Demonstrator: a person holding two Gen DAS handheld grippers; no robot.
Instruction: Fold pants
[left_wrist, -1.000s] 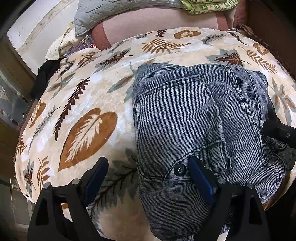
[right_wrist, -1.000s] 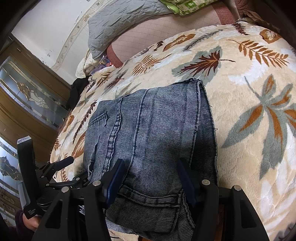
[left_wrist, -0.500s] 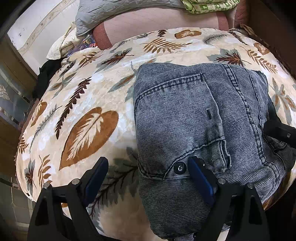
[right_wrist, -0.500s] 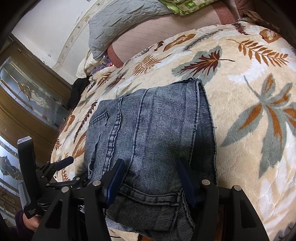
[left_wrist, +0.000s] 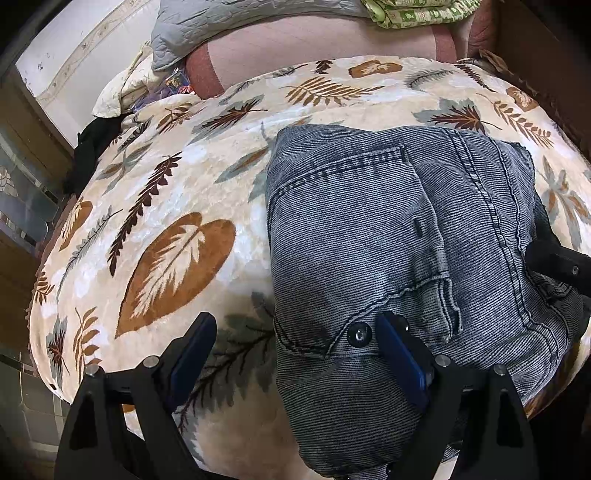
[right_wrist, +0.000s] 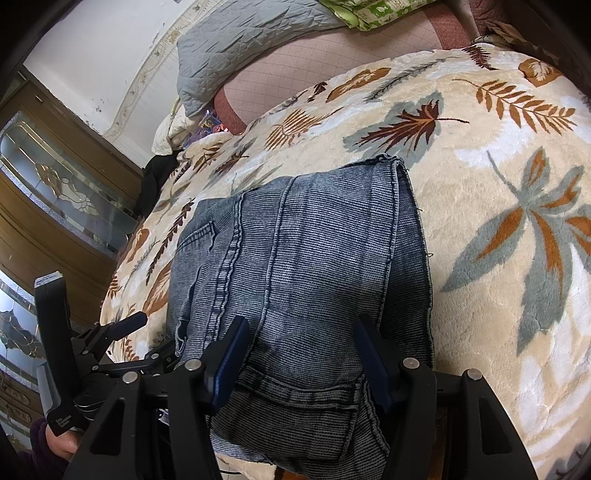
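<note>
Jeans (left_wrist: 388, 236): grey-blue denim, folded into a compact block, lying on the leaf-print blanket (left_wrist: 159, 206) at the bed's near edge, likely for a last fold or finish. Left tongs (left_wrist: 295, 354): apart, straddling the waist corner by the button (left_wrist: 359, 335), clamping nothing. Right tongs (right_wrist: 299, 362): apart above the denim, empty. Pillow (right_wrist: 236, 48) and wardrobe (right_wrist: 55, 206) well clear; nothing obstructs.
</note>
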